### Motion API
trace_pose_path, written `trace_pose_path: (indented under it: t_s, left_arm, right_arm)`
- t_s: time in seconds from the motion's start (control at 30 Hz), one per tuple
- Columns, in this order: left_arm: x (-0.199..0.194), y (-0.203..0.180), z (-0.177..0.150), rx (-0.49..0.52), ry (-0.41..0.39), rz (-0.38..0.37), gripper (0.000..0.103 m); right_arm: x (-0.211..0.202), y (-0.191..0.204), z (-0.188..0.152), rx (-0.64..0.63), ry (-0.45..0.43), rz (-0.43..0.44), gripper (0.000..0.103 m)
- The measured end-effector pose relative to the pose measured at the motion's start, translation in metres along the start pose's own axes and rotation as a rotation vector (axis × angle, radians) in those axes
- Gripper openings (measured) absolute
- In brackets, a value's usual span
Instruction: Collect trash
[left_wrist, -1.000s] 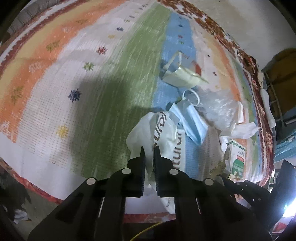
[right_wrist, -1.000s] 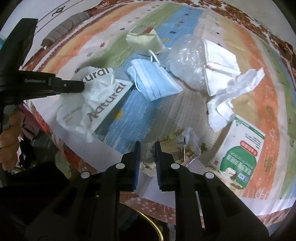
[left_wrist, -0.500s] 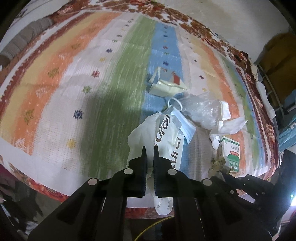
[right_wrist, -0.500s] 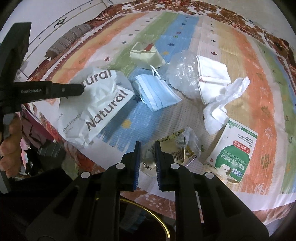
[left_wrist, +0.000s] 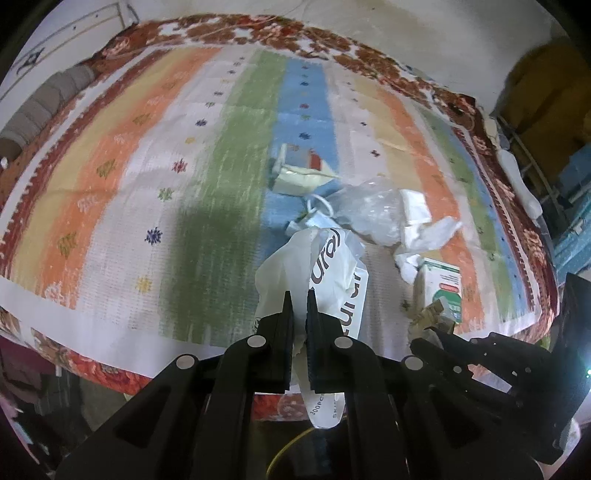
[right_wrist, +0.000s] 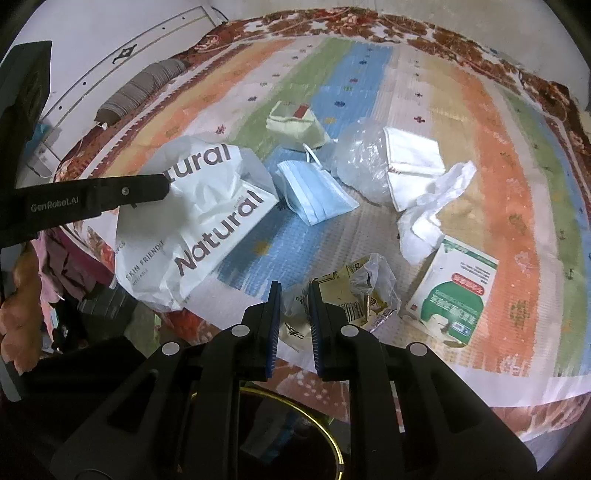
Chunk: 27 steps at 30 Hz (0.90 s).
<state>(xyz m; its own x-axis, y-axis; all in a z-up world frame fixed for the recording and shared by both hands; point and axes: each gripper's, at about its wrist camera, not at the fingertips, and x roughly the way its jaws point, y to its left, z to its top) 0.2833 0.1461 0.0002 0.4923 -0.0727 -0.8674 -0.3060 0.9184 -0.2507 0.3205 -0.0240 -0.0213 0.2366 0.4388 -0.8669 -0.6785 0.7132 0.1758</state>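
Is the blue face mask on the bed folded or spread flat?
Folded: the blue face mask lies doubled over, its pleated halves stacked.

I am in a lived-in room of a home, working over a bed or low platform covered with a striped cloth (left_wrist: 207, 155) in orange, green, blue and cream with a red flowered border. A grey bolster pillow (right_wrist: 140, 92) lies along its far edge against a white panelled wall (right_wrist: 92, 44), and shelving (left_wrist: 546, 177) piled with household things stands off to the side. Household rubbish is strewn on the cloth: a blue face mask (right_wrist: 317, 192), crumpled tissue (right_wrist: 428, 218) and a small green and white box (right_wrist: 458, 295).
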Motion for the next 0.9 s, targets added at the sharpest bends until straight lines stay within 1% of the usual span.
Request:
trace_pose_path:
  t_s: [0.1, 0.2, 0.33, 0.43, 0.5, 0.67, 0.8, 0.9]
  left_arm:
    - [-0.012, -0.008, -0.003, 0.017, -0.026, -0.002, 0.005]
    - [-0.027, -0.014, -0.007, 0.016, -0.053, -0.020, 0.005]
    - [-0.049, -0.019, -0.016, 0.015, -0.089, -0.041, 0.005]
    - [-0.061, -0.023, -0.021, 0.028, -0.115, -0.042, 0.005]
    - [-0.068, -0.023, -0.027, 0.026, -0.123, -0.049, 0.005]
    - [-0.085, -0.027, -0.045, 0.025, -0.144, -0.096, 0.005]
    - [-0.096, -0.032, -0.063, 0.021, -0.159, -0.130, 0.005]
    - [-0.097, -0.034, -0.077, 0.027, -0.159, -0.129, 0.005]
  right_arm:
    - [-0.010, 0.002, -0.003, 0.012, -0.024, 0.014, 0.014]
    - [-0.020, 0.005, -0.008, 0.026, -0.035, 0.036, 0.014]
    - [-0.031, 0.009, -0.013, 0.028, -0.051, 0.049, 0.014]
    - [-0.044, 0.012, -0.019, 0.025, -0.079, 0.046, 0.014]
    - [-0.054, 0.014, -0.024, 0.031, -0.096, 0.051, 0.014]
    - [-0.078, 0.017, -0.044, 0.045, -0.137, 0.069, 0.014]
    - [-0.097, 0.017, -0.057, 0.045, -0.184, 0.060, 0.014]
    - [-0.102, 0.015, -0.068, 0.046, -0.192, 0.040, 0.014]
